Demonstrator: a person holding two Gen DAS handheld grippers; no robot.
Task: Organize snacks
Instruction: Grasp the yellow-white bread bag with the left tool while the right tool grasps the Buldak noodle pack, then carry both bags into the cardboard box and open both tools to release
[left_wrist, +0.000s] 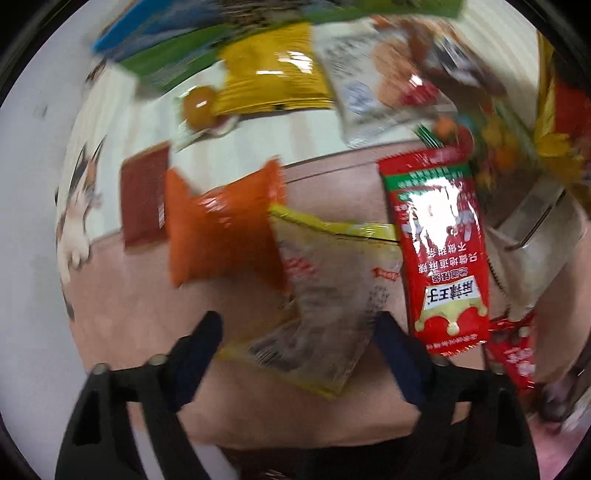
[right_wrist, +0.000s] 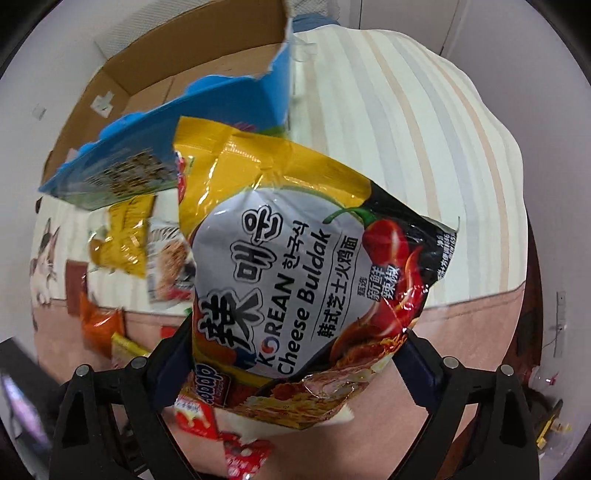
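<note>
Between the dark pads of the right gripper (right_wrist: 295, 354) we have the big yellow, grey and black crinkly plastic bag of Korean Cheese Buldak noodles (right_wrist: 295, 266); the jaws stand wide and both pads look to press its lower edges, so we judge it held, hanging over the pink-edged striped bedspread (right_wrist: 406, 110). It should be light but bulky, its film slick and noisy, the noodle block inside brittle; we would grip across the firm block, not the loose seam, and not squeeze hard.

Below that bag, the left gripper (left_wrist: 299, 339) straddles a flat pale sachet with yellow edges (left_wrist: 325, 288), jaws half open, pads apparently not yet touching it. It looks thin and limp, likely to slide; we would pinch its middle. Beside it lies a glossy red sachet (left_wrist: 439, 251), and beyond the Buldak bag a blue-walled cardboard box (right_wrist: 155, 81) waits, open.
</note>
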